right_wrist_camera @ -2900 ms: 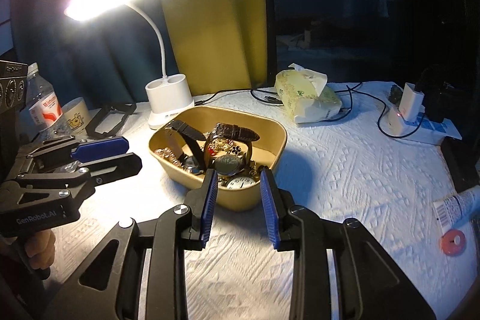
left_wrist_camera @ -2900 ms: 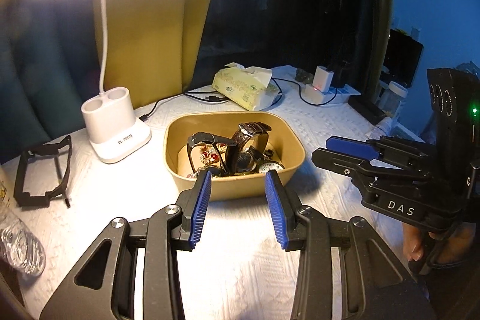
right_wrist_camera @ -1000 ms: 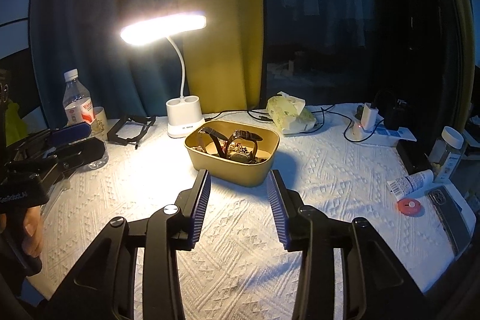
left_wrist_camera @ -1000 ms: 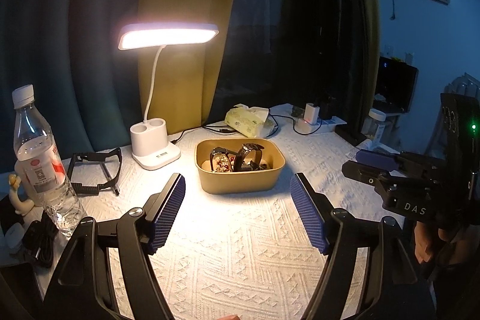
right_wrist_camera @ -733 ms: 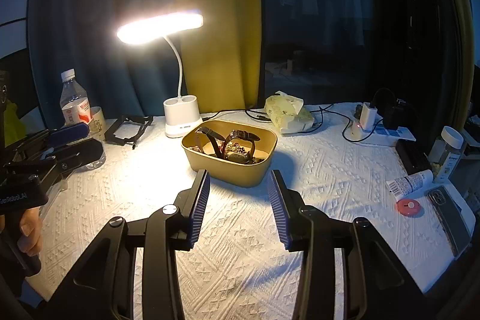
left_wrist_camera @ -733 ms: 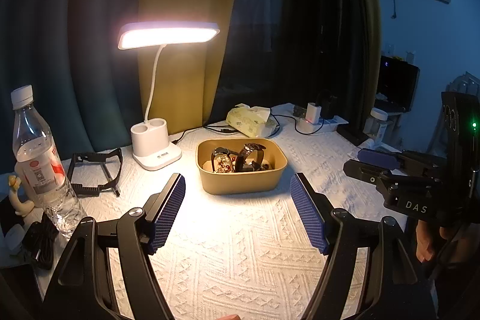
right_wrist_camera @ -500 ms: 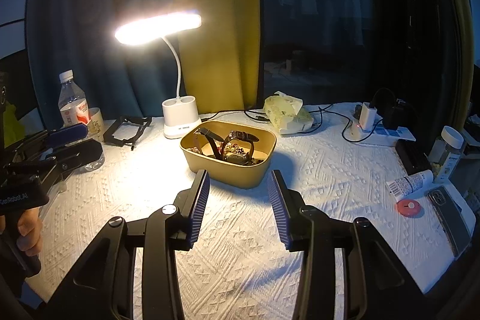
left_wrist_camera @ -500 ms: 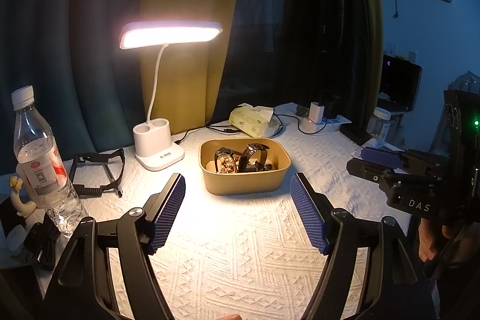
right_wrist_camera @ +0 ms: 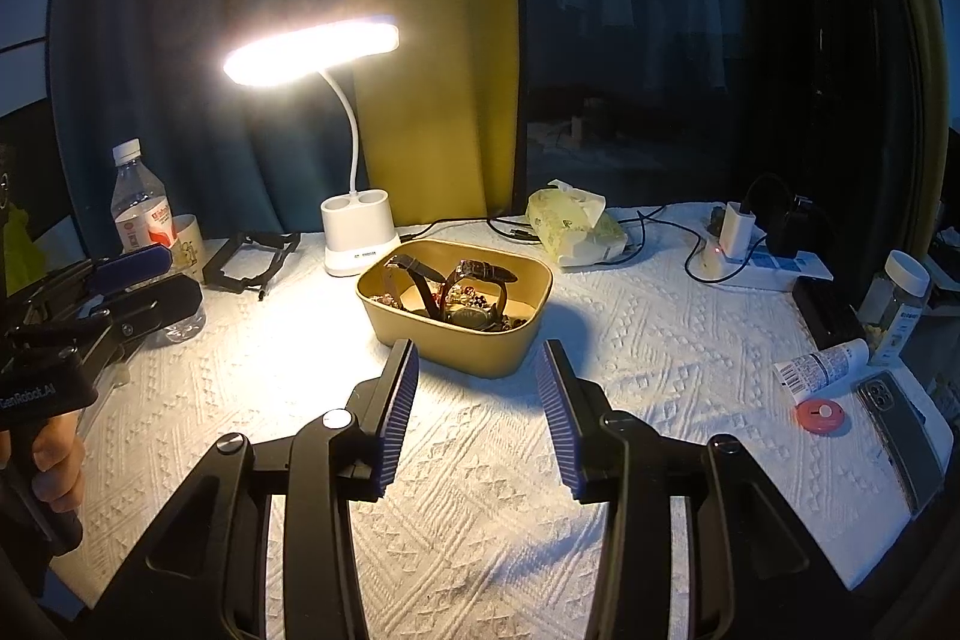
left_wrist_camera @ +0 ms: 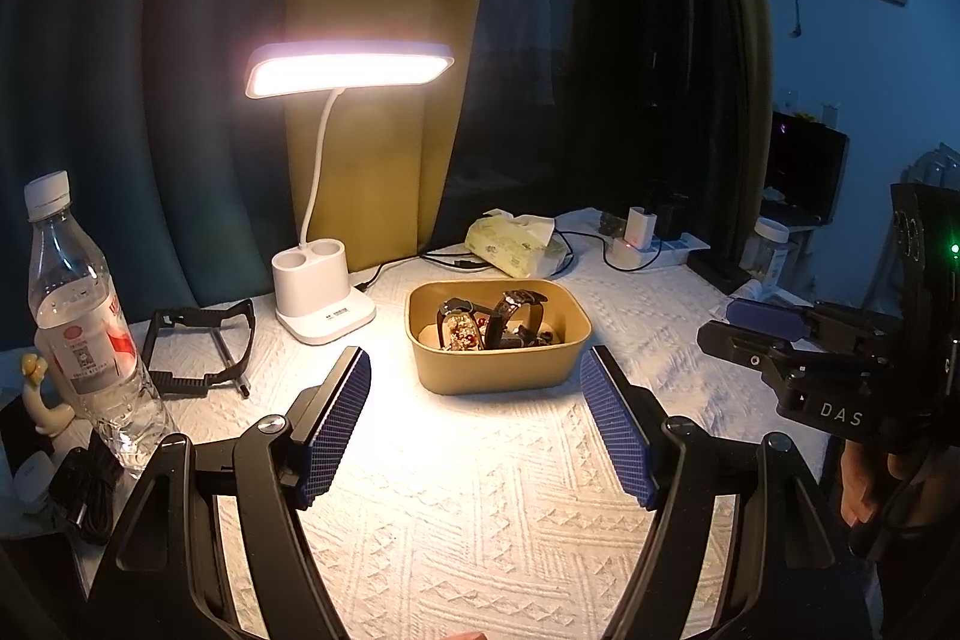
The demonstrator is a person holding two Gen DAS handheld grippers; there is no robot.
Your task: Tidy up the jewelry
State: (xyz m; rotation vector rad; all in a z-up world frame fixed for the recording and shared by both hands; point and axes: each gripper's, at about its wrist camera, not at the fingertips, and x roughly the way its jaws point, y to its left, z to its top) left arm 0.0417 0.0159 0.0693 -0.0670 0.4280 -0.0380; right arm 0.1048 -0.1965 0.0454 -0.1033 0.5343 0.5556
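Left gripper [left_wrist_camera: 477, 430]: held above the white cloth [left_wrist_camera: 480, 520], blue pads spread wide, nothing between them.
Right gripper [right_wrist_camera: 477, 412]: also over the cloth, pads parted less widely, nothing held.
Box [left_wrist_camera: 498, 370]: tan, open-topped, resting on the cloth ahead of both grippers, apart from them.
Jewelry [left_wrist_camera: 465, 334]: piled inside the box, beaded pieces among it.
Watches [right_wrist_camera: 480, 274]: standing up from the pile, dark straps arched above the rim.
Lamp [left_wrist_camera: 321, 304]: white, lit, just behind the box on the left.
Bottle [left_wrist_camera: 78, 334]: clear, upright at the far left edge.
Tissue pack [right_wrist_camera: 576, 226]: behind the box, beside cables.
Phone [right_wrist_camera: 900, 430]: flat at the right edge.
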